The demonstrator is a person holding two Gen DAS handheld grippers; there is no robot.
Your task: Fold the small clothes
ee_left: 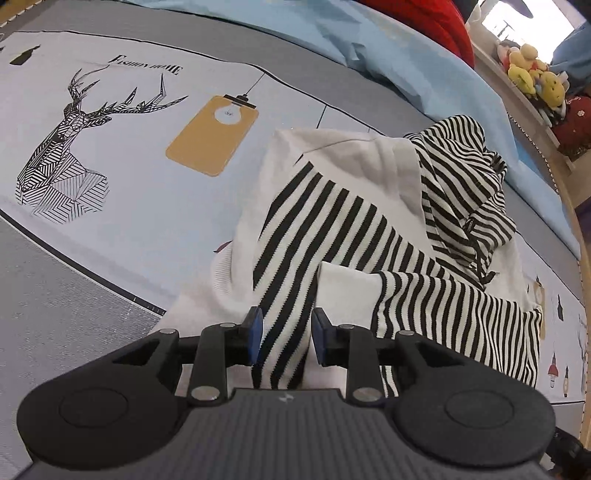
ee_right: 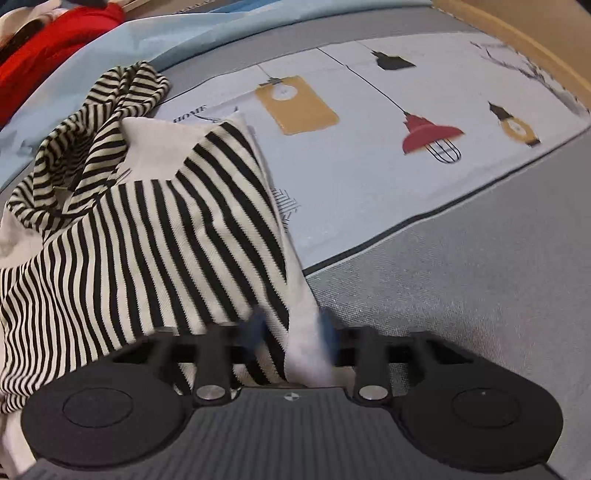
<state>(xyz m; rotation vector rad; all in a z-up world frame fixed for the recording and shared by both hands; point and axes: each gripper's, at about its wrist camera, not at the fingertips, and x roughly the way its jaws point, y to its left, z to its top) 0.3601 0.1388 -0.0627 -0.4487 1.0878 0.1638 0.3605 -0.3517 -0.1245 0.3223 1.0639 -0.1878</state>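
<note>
A small white top with black stripes (ee_left: 343,221) lies crumpled on the printed bedspread, its striped hood (ee_left: 461,177) bunched at the far right. In the left wrist view a striped sleeve runs flat between the blue pads of my left gripper (ee_left: 287,334), which stands open around it without pinching it. In the right wrist view the same top (ee_right: 147,221) spreads to the left. My right gripper (ee_right: 291,328) is shut on its white and striped edge, and the cloth is drawn taut up to the blurred pads.
The bedspread (ee_left: 129,206) carries deer and lamp prints with a grey border (ee_right: 461,266). A light blue sheet (ee_left: 388,48) and a red cushion (ee_left: 424,22) lie at the far side. Plush toys (ee_left: 532,70) sit on a shelf beyond a wooden bed edge (ee_right: 517,33).
</note>
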